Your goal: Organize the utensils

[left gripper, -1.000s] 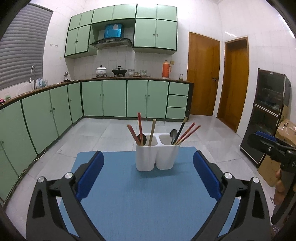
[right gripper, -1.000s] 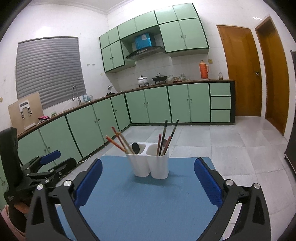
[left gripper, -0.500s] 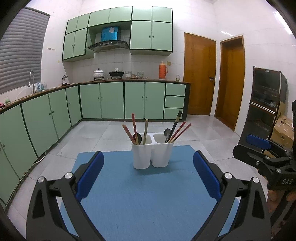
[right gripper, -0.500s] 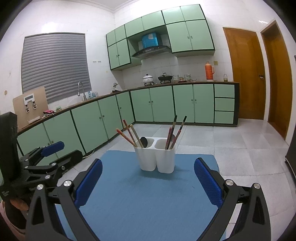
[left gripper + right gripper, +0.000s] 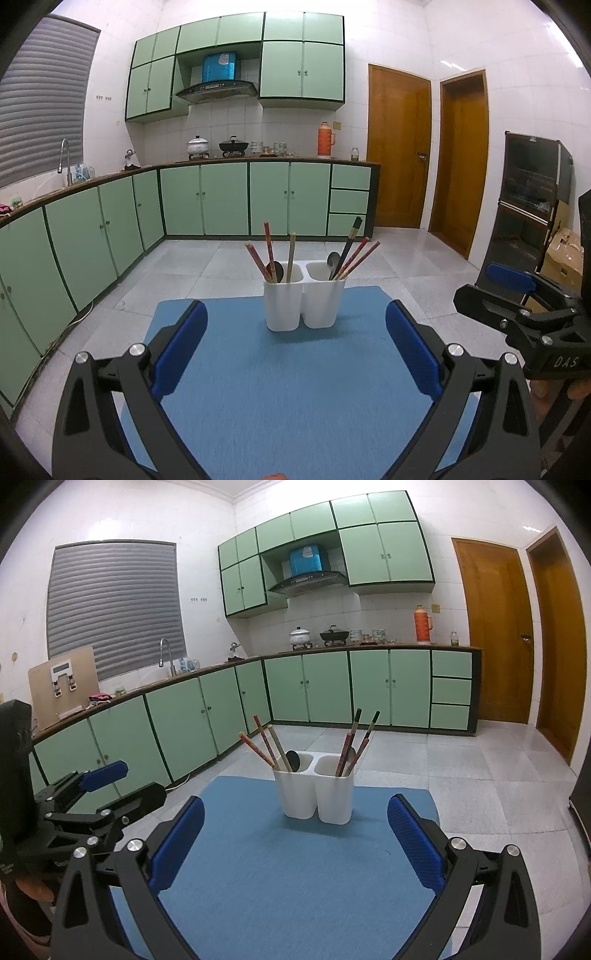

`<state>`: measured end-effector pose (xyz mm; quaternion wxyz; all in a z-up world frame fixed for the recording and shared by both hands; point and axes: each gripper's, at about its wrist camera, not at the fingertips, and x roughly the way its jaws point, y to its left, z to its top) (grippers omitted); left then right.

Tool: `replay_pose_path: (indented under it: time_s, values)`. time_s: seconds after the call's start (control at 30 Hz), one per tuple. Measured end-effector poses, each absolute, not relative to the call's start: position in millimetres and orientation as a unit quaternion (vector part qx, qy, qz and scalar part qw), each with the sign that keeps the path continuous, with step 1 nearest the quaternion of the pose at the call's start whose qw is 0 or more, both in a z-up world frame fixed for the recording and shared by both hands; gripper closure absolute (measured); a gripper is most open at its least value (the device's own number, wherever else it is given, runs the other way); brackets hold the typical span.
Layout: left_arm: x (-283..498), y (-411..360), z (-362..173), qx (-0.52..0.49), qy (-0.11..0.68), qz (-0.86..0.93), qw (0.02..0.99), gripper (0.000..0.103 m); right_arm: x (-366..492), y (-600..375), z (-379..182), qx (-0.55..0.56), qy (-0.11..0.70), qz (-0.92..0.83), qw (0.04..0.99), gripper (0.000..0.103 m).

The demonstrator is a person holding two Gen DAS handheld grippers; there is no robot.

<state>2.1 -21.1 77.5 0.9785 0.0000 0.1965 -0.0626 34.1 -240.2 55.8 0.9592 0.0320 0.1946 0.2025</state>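
Here we are holding both grippers wide apart and empty over the blue mat. The left gripper is hovering near the mat's close edge, its blue pads spread well apart, and the right gripper is standing just as wide. Each is showing in the other's view at the side, the right gripper carrying pale letters that we are reading as "DAS"; the rest is cut off.

The white utensil holder is standing upright on the far half of the mat, well apart from both grippers. It has two compartments side by side. In the left one, reddish chopsticks, a pale chopstick and a dark spoon are leaning. In the right one, a metal spoon, a black chopstick and red chopsticks are fanning out to the right.

Behind, green cabinets are running under a worktop with pots and an orange flask. The blue box above the hood is bearing print too small for us to read.
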Motion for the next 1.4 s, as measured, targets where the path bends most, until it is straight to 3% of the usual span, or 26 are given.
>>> replay_pose_path:
  time_s: [1.4]
  values:
    - [-3.3, -14.3, 69.4, -0.006, 0.202, -0.058, 0.978, 0.009, 36.3, -234.1, 51.0, 0.029, 0.199, 0.204, 0.958, 0.006]
